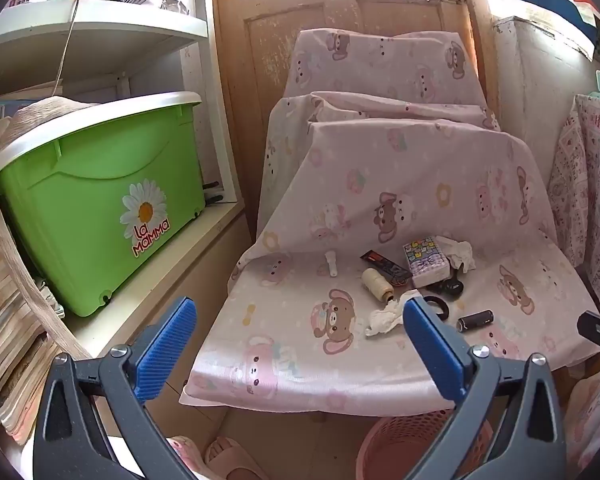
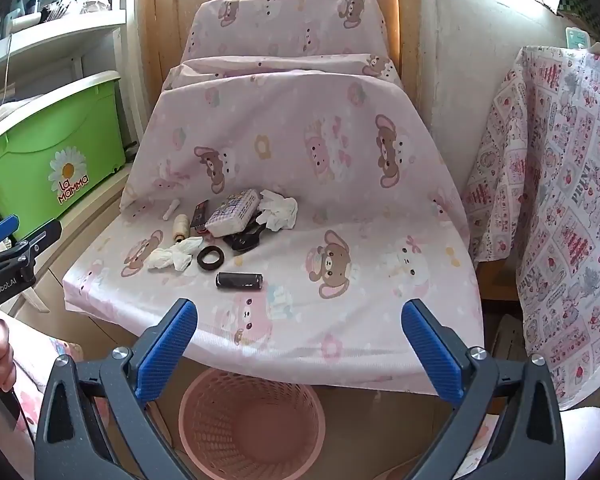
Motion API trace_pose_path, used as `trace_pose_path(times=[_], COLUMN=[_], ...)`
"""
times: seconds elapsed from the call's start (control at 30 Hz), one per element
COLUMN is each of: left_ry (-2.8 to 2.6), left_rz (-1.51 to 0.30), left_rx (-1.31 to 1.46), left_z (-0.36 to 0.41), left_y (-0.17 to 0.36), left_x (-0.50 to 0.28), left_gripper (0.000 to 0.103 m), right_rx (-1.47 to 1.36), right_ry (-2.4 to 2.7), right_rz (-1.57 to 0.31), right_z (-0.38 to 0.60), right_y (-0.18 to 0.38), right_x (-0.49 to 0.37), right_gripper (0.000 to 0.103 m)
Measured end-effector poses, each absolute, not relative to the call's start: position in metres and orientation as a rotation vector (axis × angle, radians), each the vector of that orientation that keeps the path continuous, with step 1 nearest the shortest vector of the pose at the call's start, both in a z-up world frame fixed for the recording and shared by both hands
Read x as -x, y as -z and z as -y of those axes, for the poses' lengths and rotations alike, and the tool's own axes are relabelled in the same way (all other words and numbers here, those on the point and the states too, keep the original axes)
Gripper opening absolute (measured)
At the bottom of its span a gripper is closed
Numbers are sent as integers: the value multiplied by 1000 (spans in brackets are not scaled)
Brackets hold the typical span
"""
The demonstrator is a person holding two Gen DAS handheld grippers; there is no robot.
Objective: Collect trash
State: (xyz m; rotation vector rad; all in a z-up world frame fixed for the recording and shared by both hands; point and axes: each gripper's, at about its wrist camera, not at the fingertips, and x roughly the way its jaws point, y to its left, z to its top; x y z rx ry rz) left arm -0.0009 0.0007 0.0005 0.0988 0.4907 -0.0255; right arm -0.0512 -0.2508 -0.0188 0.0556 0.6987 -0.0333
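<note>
Crumpled white tissue point(image 2: 172, 255), the nearer of two wads, lies on the seat of a chair draped in a pink bear-print sheet point(image 2: 340, 208), just beside a black ring point(image 2: 211, 258) and in front of a cream thread spool point(image 2: 181, 227). Second wad of tissue point(image 2: 278, 208) sits farther back, touching a printed tissue packet point(image 2: 233, 213) that rests partly over a black object I cannot identify. Dark cylinder point(image 2: 239, 281) lies alone near the seat's front edge, apart from the cluster; a small white cap-like piece point(image 2: 171, 210) and a dark wrapper point(image 2: 200, 213) lie at the back of the group. Pink mesh wastebasket point(image 2: 252, 424) stands on the floor directly below the front edge of the seat, its mouth up. My right tool point(image 2: 300, 344) hovers over that edge with its blue pads spread fully wide and nothing between them. My left tool point(image 1: 300, 344) hangs to the left of the seat, likewise spread wide and holding nothing, its right pad overlapping the nearer tissue in the left wrist view without touching it. Green storage bin point(image 1: 100, 200) with a daisy sticker sits on a low shelf at left, and a patterned cloth point(image 2: 560, 200) hangs at right.
</note>
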Motion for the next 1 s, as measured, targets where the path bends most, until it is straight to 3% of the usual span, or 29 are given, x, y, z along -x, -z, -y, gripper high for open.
trace_pose_path(times=[0.27, 0.43, 1.0], left_ry=[9, -31, -49], left_rz=[-446, -394, -412], left_rx=[-141, -257, -178], left_z=[-17, 19, 6], left_y=[-4, 0, -3], left_x=[12, 12, 7], left_gripper=[102, 102, 102], right_rx=[-61, -28, -47], right_ry=[33, 36, 59], right_rz=[-733, -699, -699], right_z=[251, 252, 253], right_y=[19, 16, 20], right_x=[49, 49, 52], right_gripper=[103, 103, 103])
